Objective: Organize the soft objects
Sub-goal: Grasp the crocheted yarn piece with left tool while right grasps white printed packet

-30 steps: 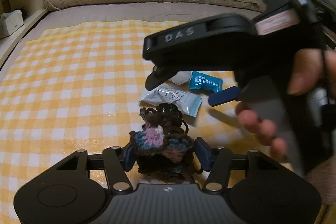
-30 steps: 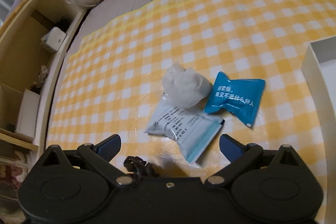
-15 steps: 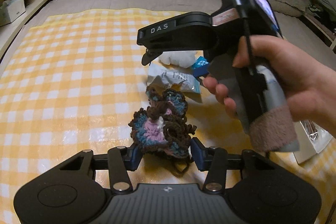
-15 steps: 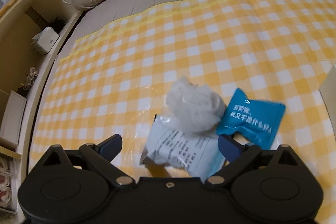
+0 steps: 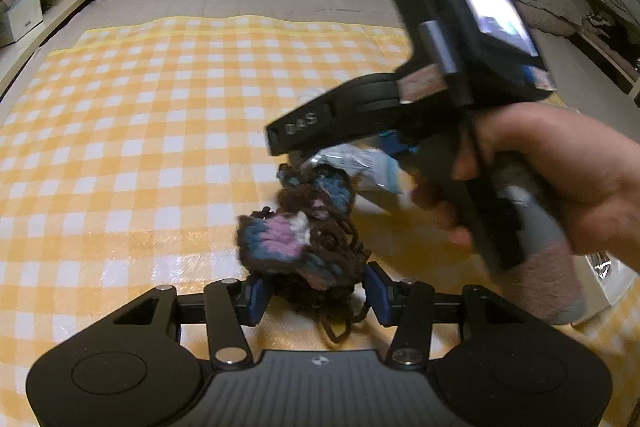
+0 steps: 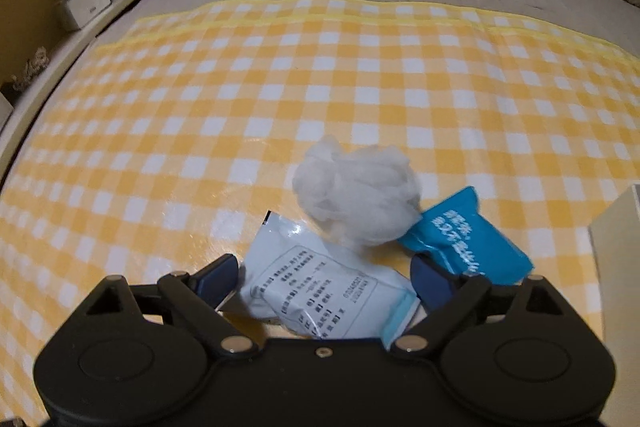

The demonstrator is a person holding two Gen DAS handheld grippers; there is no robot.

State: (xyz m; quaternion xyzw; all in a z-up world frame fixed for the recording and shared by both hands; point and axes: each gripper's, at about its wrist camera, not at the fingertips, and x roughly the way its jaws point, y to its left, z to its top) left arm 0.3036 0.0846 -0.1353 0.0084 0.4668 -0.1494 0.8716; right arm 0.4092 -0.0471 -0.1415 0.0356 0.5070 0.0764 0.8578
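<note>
yarn in a brown, blue and pink crocheted bundle (image 5: 304, 247) is clamped by the left gripper (image 5: 314, 297). the pale printed plastic packet (image 6: 324, 291) is flanked by the wide-spread right gripper (image 6: 326, 277) on the yellow checked cloth (image 6: 280, 87)

Both wrist views look low across the checkered cloth (image 6: 240, 99), sharing it.

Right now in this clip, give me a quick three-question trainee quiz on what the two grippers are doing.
1. True or false: the left gripper is shut on the crocheted yarn piece.
2. What lies between the right gripper's open fingers: A the white fluffy wad, B the pale printed packet, C the blue packet?
3. What pattern has the cloth underneath?

Key: 1 true; 2 B; 3 yellow and white checks.
</note>
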